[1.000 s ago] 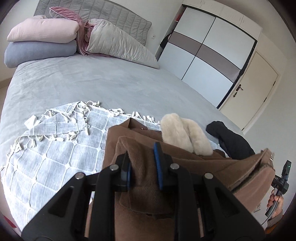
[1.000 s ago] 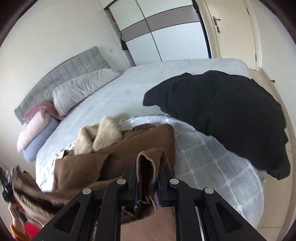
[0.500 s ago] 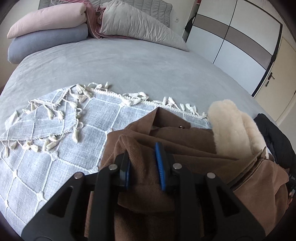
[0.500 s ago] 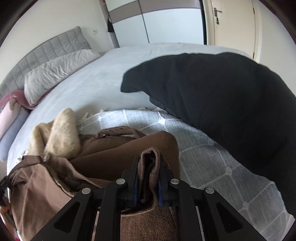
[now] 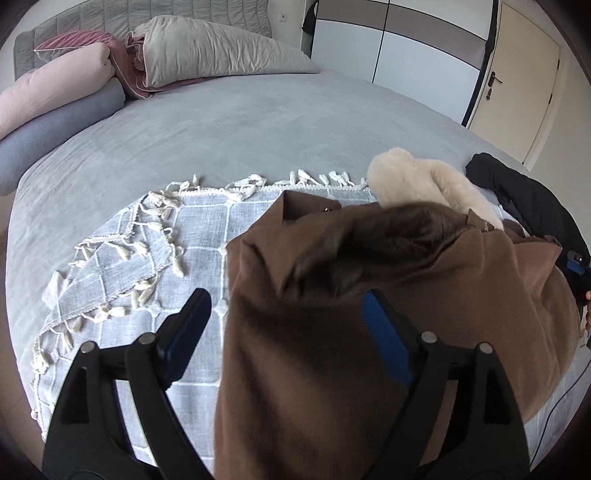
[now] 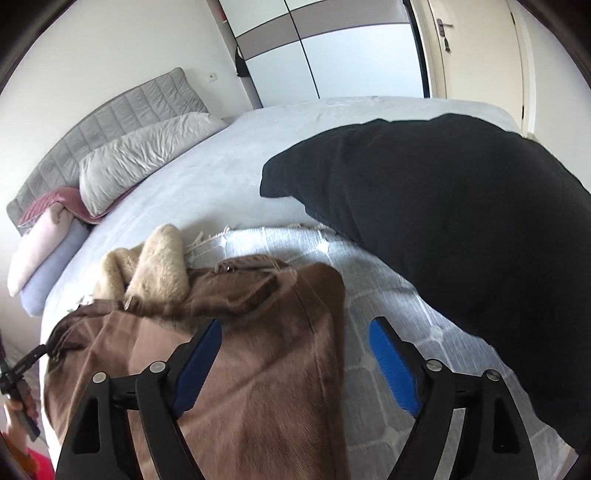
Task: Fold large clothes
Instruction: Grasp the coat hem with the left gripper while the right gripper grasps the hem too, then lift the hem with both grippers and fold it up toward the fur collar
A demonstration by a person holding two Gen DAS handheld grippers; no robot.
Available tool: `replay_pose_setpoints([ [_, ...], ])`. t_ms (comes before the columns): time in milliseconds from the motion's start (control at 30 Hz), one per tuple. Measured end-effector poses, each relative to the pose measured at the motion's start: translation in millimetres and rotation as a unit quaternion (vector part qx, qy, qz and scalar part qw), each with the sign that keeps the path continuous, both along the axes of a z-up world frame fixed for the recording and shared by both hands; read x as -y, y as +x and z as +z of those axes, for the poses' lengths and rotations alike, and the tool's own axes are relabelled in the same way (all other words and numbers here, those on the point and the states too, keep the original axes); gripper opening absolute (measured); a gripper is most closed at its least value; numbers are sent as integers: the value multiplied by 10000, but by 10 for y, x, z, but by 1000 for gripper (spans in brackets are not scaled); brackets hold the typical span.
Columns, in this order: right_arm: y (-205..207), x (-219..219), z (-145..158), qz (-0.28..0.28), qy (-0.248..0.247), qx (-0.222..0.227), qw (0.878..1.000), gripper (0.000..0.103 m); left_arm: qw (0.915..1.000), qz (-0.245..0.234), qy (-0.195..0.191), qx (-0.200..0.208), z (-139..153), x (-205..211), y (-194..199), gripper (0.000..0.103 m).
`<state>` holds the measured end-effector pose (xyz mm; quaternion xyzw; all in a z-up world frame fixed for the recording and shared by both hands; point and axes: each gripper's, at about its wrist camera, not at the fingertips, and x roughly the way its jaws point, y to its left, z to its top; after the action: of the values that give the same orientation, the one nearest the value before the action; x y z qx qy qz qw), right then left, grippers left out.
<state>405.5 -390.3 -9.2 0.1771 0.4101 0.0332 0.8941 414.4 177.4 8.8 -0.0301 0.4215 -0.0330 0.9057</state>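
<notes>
- Left wrist view: left gripper (image 5: 284, 325) jaws opening — brown coat (image 5: 388, 295) lies loose between them, pads clear.
- Right gripper (image 6: 295, 350) jaws opening over the coat's edge — unclamped.

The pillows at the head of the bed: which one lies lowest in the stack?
The blue-grey pillow lies lowest, directly on the bed cover. The pale pink pillow rests on top of it, and the light grey pillow leans beside them against the headboard.
</notes>
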Motion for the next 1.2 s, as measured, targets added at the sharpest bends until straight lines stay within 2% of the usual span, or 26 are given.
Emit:
replay_pose_setpoints([
  [100,-179,127,-126,276,432,-288,9983,85,9997,-102,-60,-230,-120,-152,-65,85],
  [200,-279,181,-354,588,946,-656,9916,85,9965,-294,-333,-713,-347,-276,-27,85],
  [300,-264,180,-637,688,1287,-1077,9834,85,9867,-280,-1013,-1238,-617,-381,52,85],
  [367,-256,197,-778,658,1620,-1158,9778,85,9739,-163,-1673,-1527,-837,-441,124,85],
  [433,-222,165,-802,646,1819,-935,9767,86,9730,-124,-1866,-1349,-880,-408,137,84],
  [467,-184,101,-814,749,1916,-887,9746,80,9686,-195,-2070,-1360,-895,-371,151,77],
  [500,-146,27,-834,858,2019,-899,9715,73,9640,-169,-2267,-1379,-913,-331,159,75],
  [533,-120,-45,-857,887,2051,-964,9700,60,9629,-141,-2328,-1359,-918,-276,163,72],
  [567,-95,-114,-851,785,1920,-986,9733,52,9637,-121,-2312,-1332,-912,-205,164,63],
  [600,-83,-183,-815,716,1768,-963,9769,44,9634,-83,-2354,-1281,-905,-156,147,42],
  [633,-100,-248,-746,575,1625,-873,9812,34,9621,21,-2433,-1232,-883,-126,125,34],
  [667,-135,-304,-662,424,1481,-805,9848,27,9633,168,-2408,-1171,-836,-101,95,24],
  [700,-184,-349,-570,338,1338,-733,9877,25,9650,287,-2365,-1094,-759,-72,57,19],
  [767,-288,-419,-351,248,1182,-574,9910,19,9679,425,-2318,-872,-544,-35,-34,17],
  [867,-524,-401,123,209,1497,-190,9883,14,9640,376,-2590,-479,-55,-35,-244,14],
  [933,-706,-408,483,338,1547,-43,9874,12,9664,199,-2540,-338,315,17,-417,12],
  [1067,-1215,-491,1014,524,1360,-39,9893,9,9701,20,-2396,-382,768,109,-858,11],
  [1133,-1483,-402,1132,585,1371,-58,9888,8,9686,-102,-2437,-486,885,89,-1119,11],
  [1200,-1764,-307,1159,615,1467,-159,9871,8,9643,-156,-2542,-720,876,11,-1394,11],
])
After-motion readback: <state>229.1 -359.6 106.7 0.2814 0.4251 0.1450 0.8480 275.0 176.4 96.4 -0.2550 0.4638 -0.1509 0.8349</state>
